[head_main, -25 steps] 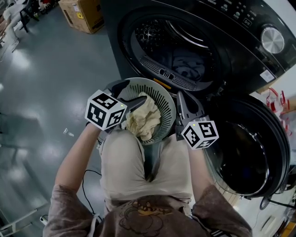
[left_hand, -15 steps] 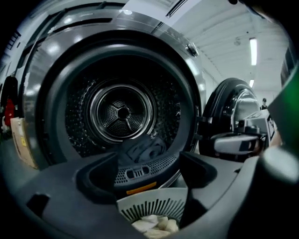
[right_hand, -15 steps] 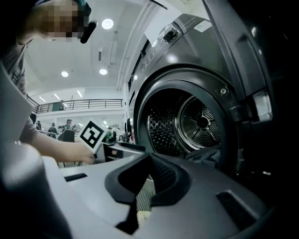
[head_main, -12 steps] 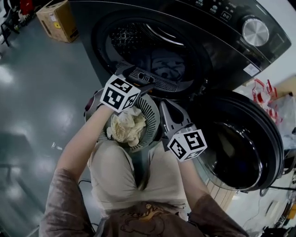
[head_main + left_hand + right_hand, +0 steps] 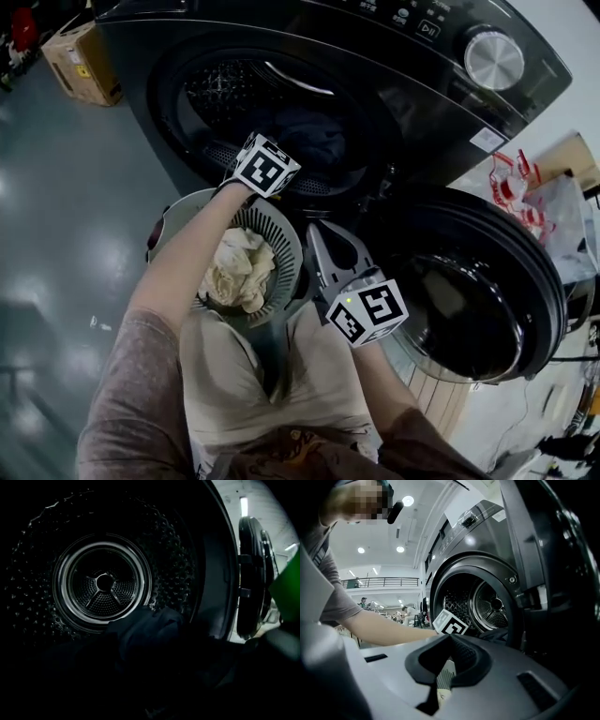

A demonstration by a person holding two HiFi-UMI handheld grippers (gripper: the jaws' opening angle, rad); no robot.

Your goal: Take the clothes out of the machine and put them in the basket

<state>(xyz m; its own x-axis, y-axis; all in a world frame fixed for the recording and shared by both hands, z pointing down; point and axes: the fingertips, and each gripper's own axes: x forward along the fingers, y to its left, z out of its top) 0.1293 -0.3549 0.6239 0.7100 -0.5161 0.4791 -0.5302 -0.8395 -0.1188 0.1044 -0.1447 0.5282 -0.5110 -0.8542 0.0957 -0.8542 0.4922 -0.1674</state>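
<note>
The washing machine drum [image 5: 253, 103] stands open with a dark garment [image 5: 314, 141] lying inside. My left gripper [image 5: 286, 150] reaches into the drum mouth, its marker cube [image 5: 265, 165] at the rim. Its jaws are lost in the dark. In the left gripper view the dark garment [image 5: 150, 630] lies just ahead, and I see nothing held. The grey slatted basket [image 5: 281, 234] below holds a beige cloth [image 5: 236, 274]. My right gripper [image 5: 314, 230] lies beside the basket's right rim. Its jaws are shut with nothing seen between them. Basket slats show through the gap behind the jaws [image 5: 447, 674].
The round machine door [image 5: 487, 300] hangs open at the right. A control knob [image 5: 494, 59] sits on the machine's top panel. A cardboard box [image 5: 80, 61] stands on the grey floor at far left. The person's legs are under the basket. Red items [image 5: 511, 178] hang at right.
The left gripper left the beige cloth in the basket and travelled up into the drum mouth. The right gripper stayed beside the basket.
</note>
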